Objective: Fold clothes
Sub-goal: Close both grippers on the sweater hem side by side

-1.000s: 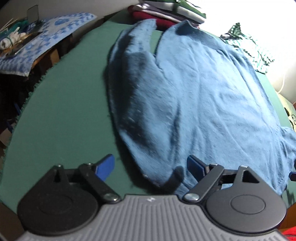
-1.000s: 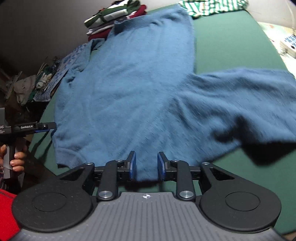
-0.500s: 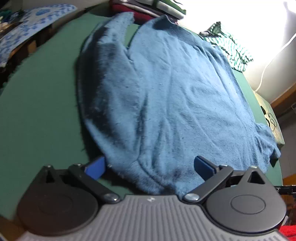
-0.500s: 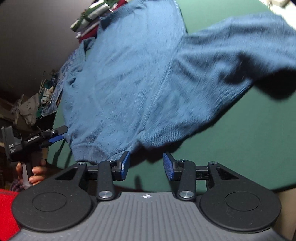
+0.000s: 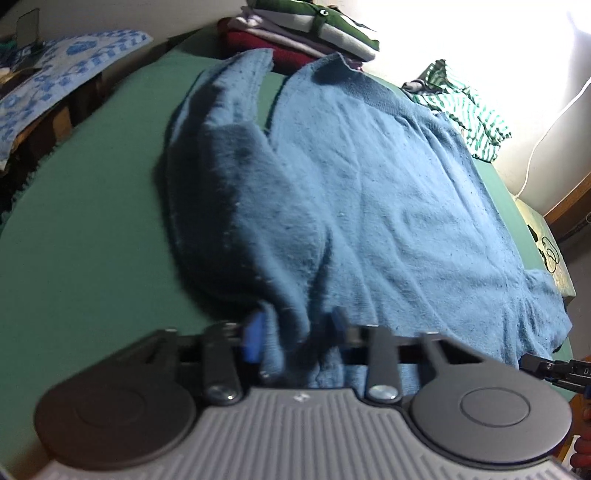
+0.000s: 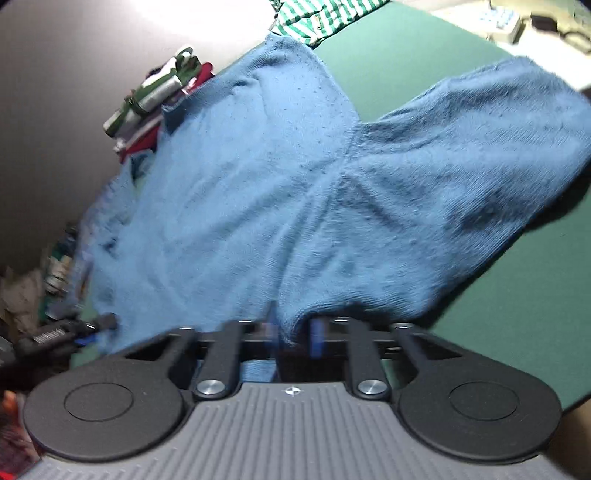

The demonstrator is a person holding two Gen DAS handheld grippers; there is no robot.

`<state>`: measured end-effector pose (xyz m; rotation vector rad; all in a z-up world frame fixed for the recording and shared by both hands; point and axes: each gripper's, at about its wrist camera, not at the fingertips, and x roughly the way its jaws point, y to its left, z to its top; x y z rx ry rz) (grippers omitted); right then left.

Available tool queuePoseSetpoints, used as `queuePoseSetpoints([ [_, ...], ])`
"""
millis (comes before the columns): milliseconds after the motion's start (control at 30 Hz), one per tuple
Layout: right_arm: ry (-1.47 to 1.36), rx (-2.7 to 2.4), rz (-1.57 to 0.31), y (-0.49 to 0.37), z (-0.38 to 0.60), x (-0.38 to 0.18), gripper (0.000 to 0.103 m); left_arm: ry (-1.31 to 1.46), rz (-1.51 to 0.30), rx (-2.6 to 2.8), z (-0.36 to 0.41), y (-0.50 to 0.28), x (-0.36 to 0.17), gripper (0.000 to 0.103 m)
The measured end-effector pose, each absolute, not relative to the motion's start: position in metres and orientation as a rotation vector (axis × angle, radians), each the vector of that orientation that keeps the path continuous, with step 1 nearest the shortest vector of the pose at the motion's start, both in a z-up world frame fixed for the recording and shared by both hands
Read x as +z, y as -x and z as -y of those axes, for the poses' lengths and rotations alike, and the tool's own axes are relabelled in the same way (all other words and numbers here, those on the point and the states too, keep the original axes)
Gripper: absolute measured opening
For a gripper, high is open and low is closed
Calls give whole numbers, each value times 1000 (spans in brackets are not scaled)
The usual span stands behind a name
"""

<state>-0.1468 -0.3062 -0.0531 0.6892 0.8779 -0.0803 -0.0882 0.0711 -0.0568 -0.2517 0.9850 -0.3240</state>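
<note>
Sweater, blue knit, lies flat on green table, near edge bunched right at both tools, long axis running away from them toward folded stack at far end. Left gripper sits on near-left corner of that edge; jaws closing, fabric fold already between blue pads, gap partly shut, motion blur so can't say if pads bite yet. Right gripper sits at near-right corner, where sleeve branches off to the right over table; jaws closing too, cloth edge hangs between pads, looks pinched but blurred. Left sleeve is already laid along body on that side. Each hand is nearest its own corner, so both corners are covered. Judgement: grab stage, fold not started; next move likely lifts the near edge and carries it away along the long axis. Striped shirt lies beyond the far right corner.
</note>
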Motion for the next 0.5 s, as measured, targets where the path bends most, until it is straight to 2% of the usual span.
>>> queuePoseSetpoints([
  [100,-716,-72,-891,148,311,-53,11,265,-969,-318,-74,91,-54,13],
  [167,-729,-65,-893,149,312,-51,11,231,-945,-299,-73,98,-48,4],
  [500,-708,-10,-924,165,318,-35,9,168,-894,-255,-91,133,-24,0],
])
